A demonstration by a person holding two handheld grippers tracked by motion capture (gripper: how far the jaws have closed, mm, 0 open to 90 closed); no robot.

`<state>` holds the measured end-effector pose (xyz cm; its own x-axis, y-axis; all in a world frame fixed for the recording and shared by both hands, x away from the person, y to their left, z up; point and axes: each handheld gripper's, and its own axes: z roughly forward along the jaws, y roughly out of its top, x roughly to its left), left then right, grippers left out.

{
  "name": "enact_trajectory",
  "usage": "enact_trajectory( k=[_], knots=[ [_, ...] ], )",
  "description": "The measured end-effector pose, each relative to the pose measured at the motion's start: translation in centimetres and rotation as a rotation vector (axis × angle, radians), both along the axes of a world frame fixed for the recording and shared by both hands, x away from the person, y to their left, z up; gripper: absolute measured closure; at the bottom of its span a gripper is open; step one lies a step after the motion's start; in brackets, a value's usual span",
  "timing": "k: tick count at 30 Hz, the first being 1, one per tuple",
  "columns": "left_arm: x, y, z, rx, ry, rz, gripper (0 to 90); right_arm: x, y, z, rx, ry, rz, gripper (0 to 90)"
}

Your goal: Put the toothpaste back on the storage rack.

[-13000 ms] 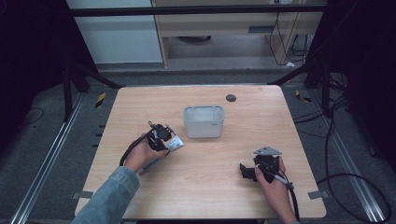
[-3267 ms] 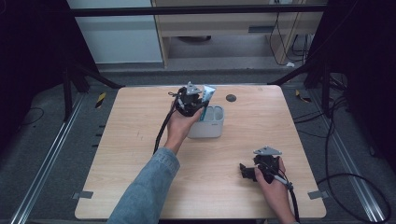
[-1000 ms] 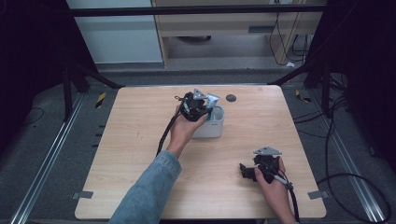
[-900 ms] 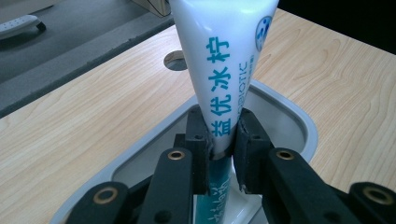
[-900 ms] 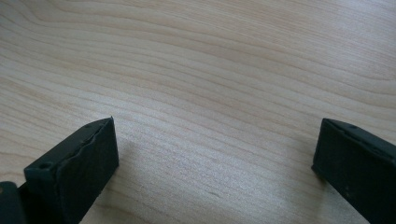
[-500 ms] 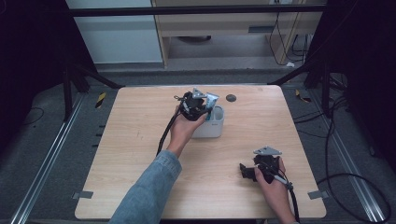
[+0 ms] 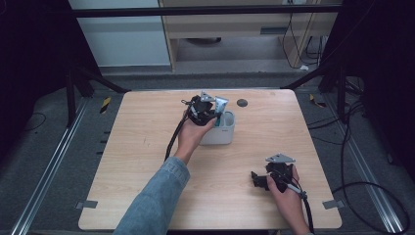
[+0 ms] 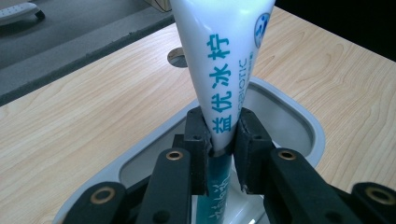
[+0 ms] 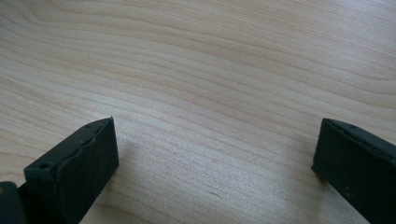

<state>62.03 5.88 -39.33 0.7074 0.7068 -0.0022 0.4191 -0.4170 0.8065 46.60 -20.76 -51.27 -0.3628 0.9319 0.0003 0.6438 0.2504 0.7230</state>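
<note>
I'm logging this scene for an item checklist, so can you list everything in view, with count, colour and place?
tube: one, white with teal lettering, upright over the container, clamped in the left claw
container: one, pale grey with rounded corners, at the table's middle, toward the far side
disc: one, small and dark, on the table near the far edge, beyond the container
table: one, light wood
left claw: one, black, shut on the tube above the container
right claw: one, black, jaws wide apart over bare wood, near the table's near right corner
sleeve: one, blue denim, on the left forearm
</note>
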Motion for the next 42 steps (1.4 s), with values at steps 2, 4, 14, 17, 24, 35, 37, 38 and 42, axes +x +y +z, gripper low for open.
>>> enact_trajectory(
  k=[2,4,14,17,24,35,37,38,42],
  knots=[
    [0.0,0.0,0.1,0.003,-0.005,-0.002,76.0,0.0,0.0,0.0,0.000,0.000,0.000,0.3],
    [0.0,0.1,0.1,-0.002,-0.004,0.000,76.0,0.0,0.0,0.0,0.000,0.000,0.000,0.3],
    [-0.1,0.2,0.3,-0.007,-0.009,0.003,75.5,0.0,0.0,0.0,0.000,0.002,-0.001,0.3],
    [-0.2,0.2,0.3,-0.003,-0.011,-0.001,75.3,0.0,0.0,0.0,0.000,0.002,-0.001,0.3],
    [-0.8,0.2,0.8,0.011,-0.030,-0.010,73.2,0.0,0.0,0.0,0.000,0.002,-0.001,0.4],
    [-1.7,1.1,1.3,0.015,-0.044,-0.015,71.8,0.0,0.0,0.0,0.001,0.000,-0.001,0.3],
    [-1.9,1.2,1.4,0.015,-0.045,-0.018,71.6,0.0,0.0,0.0,0.001,0.001,-0.001,0.3],
    [-2.0,1.2,1.4,0.014,-0.045,-0.018,71.5,0.0,0.0,0.0,0.001,0.001,-0.001,0.3],
    [-2.4,1.2,1.5,0.021,-0.051,-0.029,70.8,0.0,0.0,0.0,0.000,0.002,-0.001,0.3]
  ],
)
